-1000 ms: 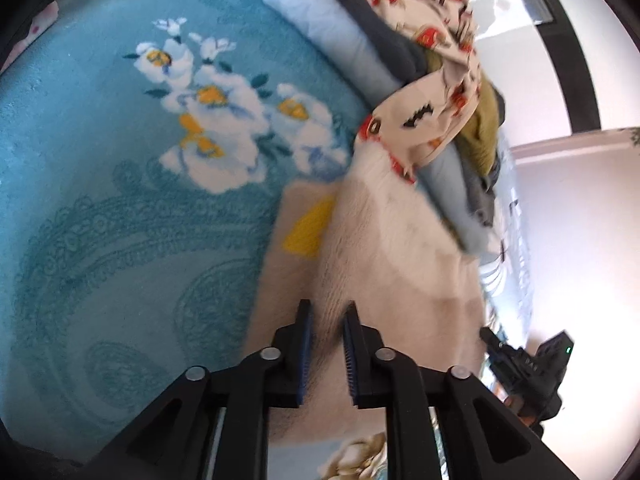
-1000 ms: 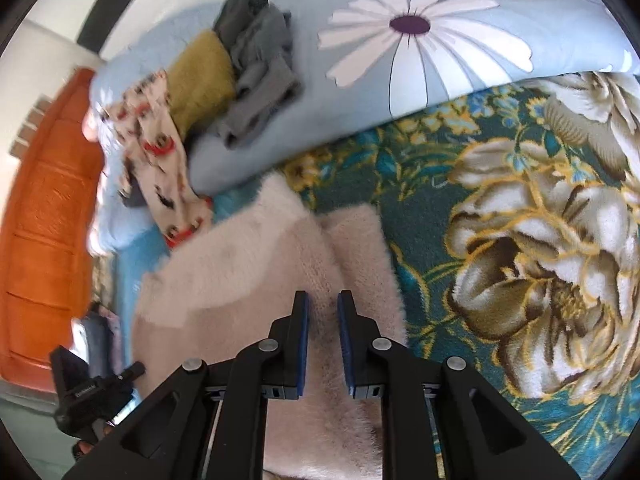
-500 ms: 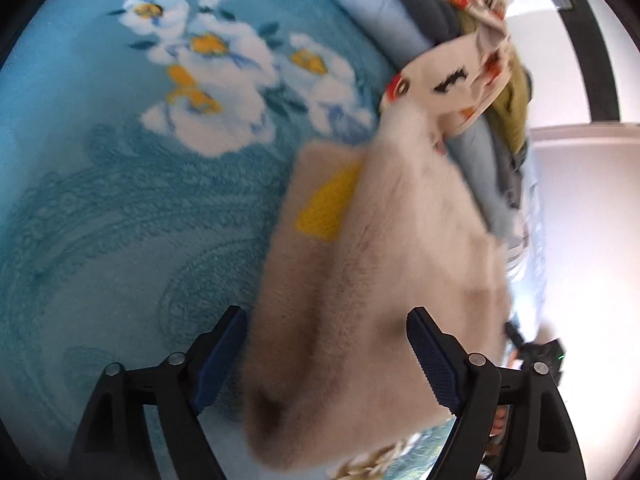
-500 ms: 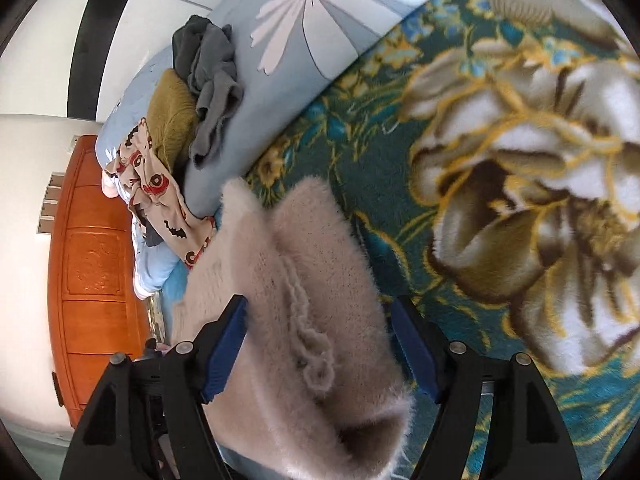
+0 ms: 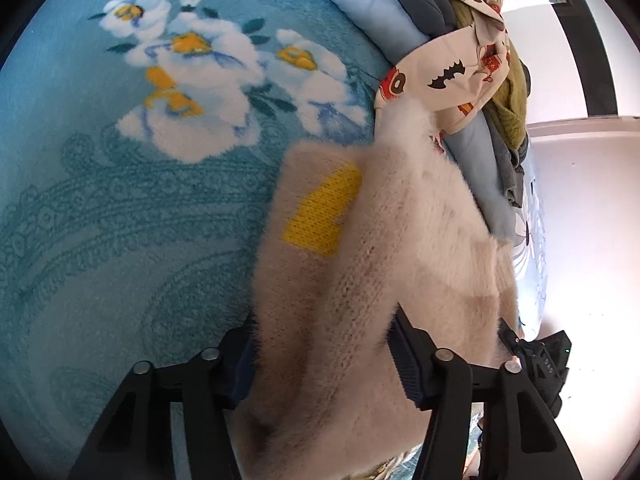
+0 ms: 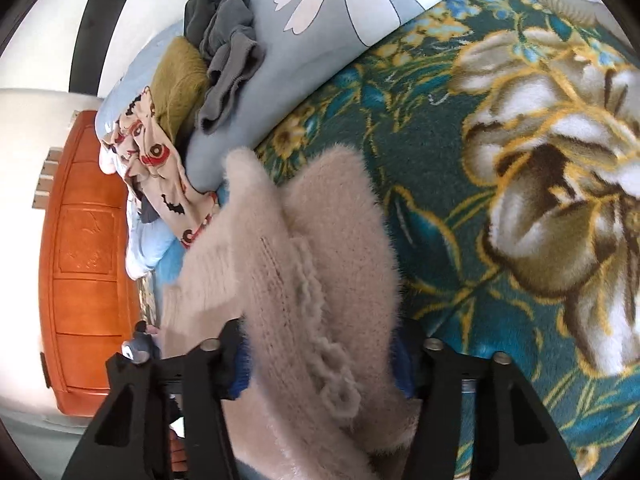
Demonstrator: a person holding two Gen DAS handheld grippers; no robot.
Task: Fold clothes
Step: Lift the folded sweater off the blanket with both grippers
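fluffy beige sweater (image 5: pixel 400 248) on the floral blanket (image 5: pixel 120 208)
no readable writing; left gripper (image 5: pixel 324 360) and right gripper (image 6: pixel 320 364) both spread wide, sweater bunched between their fingers.

Bed spread with floral blankets (image 5: pixel 120 200), bearing a fluffy beige sweater (image 5: pixel 380 260) and a heap of clothes (image 6: pixel 192 80).

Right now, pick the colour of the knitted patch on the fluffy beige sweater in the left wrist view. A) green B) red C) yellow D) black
C: on the beige sweater, which lies between the wide-apart fingers of the left gripper, the knitted patch is plainly yellow.
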